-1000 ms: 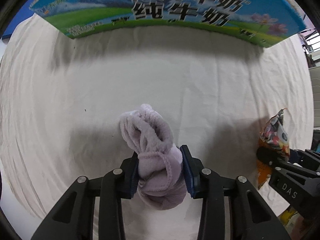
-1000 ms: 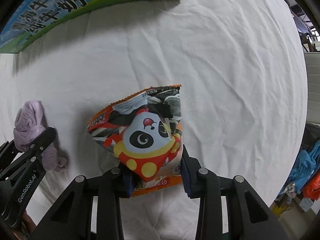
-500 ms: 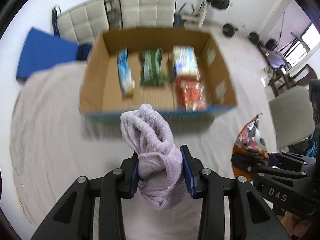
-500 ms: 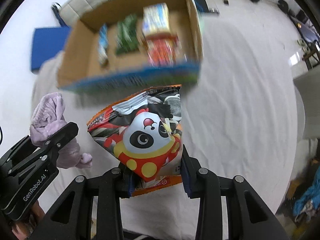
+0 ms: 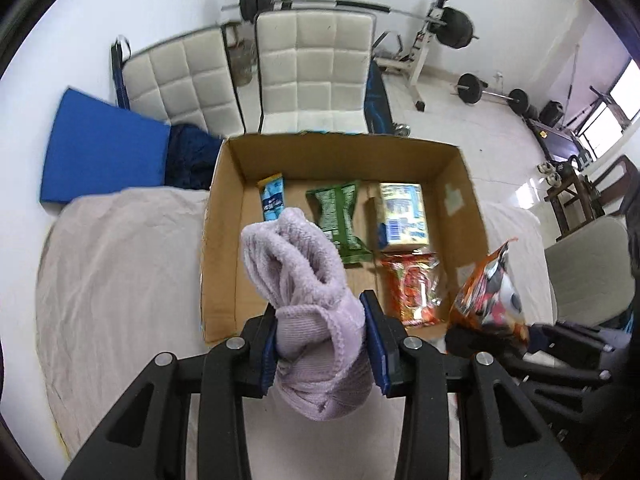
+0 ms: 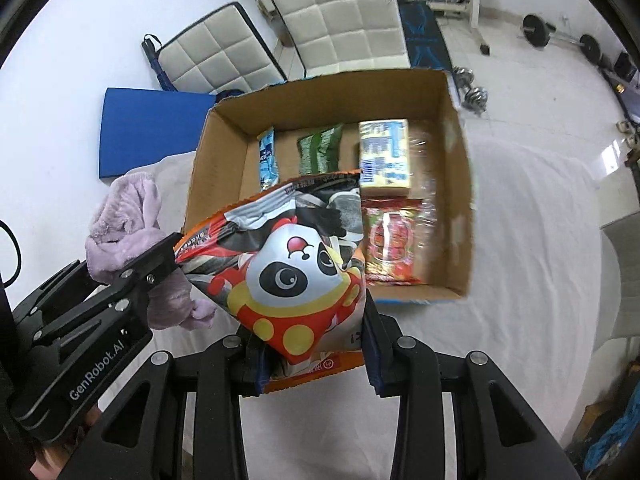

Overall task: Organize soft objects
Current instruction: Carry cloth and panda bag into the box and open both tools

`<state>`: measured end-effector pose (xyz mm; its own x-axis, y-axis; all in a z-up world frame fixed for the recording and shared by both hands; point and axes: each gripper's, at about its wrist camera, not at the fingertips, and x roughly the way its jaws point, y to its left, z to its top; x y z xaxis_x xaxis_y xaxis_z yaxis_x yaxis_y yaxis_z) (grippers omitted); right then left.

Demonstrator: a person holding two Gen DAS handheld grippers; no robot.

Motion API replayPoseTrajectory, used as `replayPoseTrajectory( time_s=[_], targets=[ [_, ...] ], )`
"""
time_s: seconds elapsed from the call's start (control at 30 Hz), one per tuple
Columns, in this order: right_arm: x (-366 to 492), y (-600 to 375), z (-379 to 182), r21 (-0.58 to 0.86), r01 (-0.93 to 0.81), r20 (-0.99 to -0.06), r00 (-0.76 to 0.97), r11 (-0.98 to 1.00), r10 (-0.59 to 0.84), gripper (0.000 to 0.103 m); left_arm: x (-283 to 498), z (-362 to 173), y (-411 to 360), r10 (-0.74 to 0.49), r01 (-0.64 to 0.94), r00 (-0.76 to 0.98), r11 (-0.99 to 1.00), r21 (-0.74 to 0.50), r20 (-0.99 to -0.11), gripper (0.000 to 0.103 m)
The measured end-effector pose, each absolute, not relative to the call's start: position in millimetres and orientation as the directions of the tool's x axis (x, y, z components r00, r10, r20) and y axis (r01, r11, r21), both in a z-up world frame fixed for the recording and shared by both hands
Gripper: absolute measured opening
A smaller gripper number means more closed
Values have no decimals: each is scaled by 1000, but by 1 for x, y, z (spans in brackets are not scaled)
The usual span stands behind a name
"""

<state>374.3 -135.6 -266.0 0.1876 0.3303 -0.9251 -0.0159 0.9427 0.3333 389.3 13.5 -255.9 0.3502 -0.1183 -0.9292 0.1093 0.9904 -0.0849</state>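
Both grippers are clamped on soft loads: the left gripper (image 5: 322, 342) pinches a fuzzy lilac sock bundle (image 5: 304, 292) at lower centre, the right gripper (image 6: 314, 350) a crinkly panda snack bag (image 6: 280, 268). Beyond, upper centre, sits an open cardboard box (image 5: 228, 216) of packets.

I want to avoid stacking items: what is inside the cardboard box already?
In the cardboard box lie a blue packet, a green bag, a yellow carton and a red packet. The lilac sock covers part of the floor in the left wrist view.
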Motion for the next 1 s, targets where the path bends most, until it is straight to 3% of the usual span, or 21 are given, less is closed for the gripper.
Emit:
replayPoseTrajectory(
  time_s=[0.27,0.6,0.67,0.73,0.77,0.9,0.97,1.0],
  targets=[
    [421,-107,-328,340,2,-937,84,941,338,39,451,-313,51,-216,34,155,976,-213,-964,34],
    [458,-92,-396,273,32,-961,-28,961,274,41,477,-374,59,-169,8,-30,985,-170,-985,36],
    [459,-91,-403,264,29,-964,-37,964,265,49,477,-380,58,-171,9,-38,985,-171,-985,36],
    [458,-90,-405,254,11,-966,-41,967,254,79,475,-383,55,-159,24,-44,987,-160,-986,45],
    [458,-90,-406,247,7,-968,-41,969,247,85,477,-386,56,-158,22,-47,987,-159,-986,46],
    [456,-92,-406,202,-1,-979,-28,979,202,88,474,-386,57,-167,12,-39,986,-168,-985,49],
    [456,-95,-405,192,7,-981,-28,981,192,88,471,-382,57,-164,23,-30,986,-165,-986,54],
    [456,-98,-403,187,14,-982,-24,982,187,89,470,-380,57,-160,26,-23,987,-160,-987,62]
  ],
)
